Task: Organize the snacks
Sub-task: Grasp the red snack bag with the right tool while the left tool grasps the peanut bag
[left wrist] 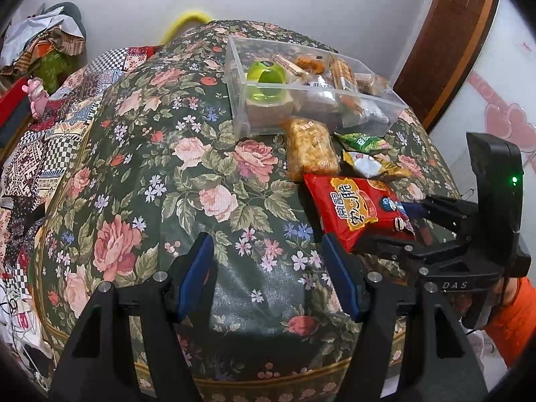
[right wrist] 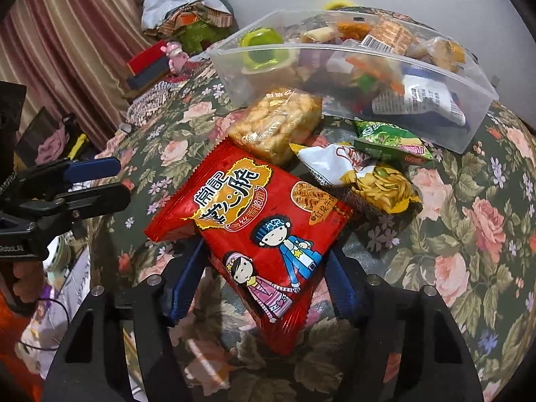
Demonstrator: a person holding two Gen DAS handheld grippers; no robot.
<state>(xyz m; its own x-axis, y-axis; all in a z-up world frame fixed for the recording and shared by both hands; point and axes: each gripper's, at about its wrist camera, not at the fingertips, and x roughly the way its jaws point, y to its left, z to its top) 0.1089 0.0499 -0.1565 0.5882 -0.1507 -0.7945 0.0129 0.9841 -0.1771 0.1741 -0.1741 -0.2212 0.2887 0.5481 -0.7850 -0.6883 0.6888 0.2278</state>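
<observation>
A red snack packet (right wrist: 268, 221) with cartoon figures lies on the floral tablecloth (right wrist: 469, 217). My right gripper (right wrist: 264, 278) is shut on its near end, one blue pad against each side. In the left wrist view the same right gripper (left wrist: 395, 226) grips the red snack packet (left wrist: 355, 204) from the right. My left gripper (left wrist: 268, 268) stands open over bare cloth, holding nothing; in the right wrist view the left gripper (right wrist: 117, 181) is at the left edge. Beyond the packet lie a golden cracker pack (right wrist: 274, 120), a white-and-yellow bag (right wrist: 361, 177) and a green bag (right wrist: 388, 140).
A clear plastic box (right wrist: 335, 50) at the back holds several snacks and a green jelly cup (right wrist: 263, 47). The clear plastic box (left wrist: 234, 67) is far right in the left view. Clothes (left wrist: 43, 40), a curtain (right wrist: 67, 33) and a wooden door (left wrist: 449, 43) surround the table.
</observation>
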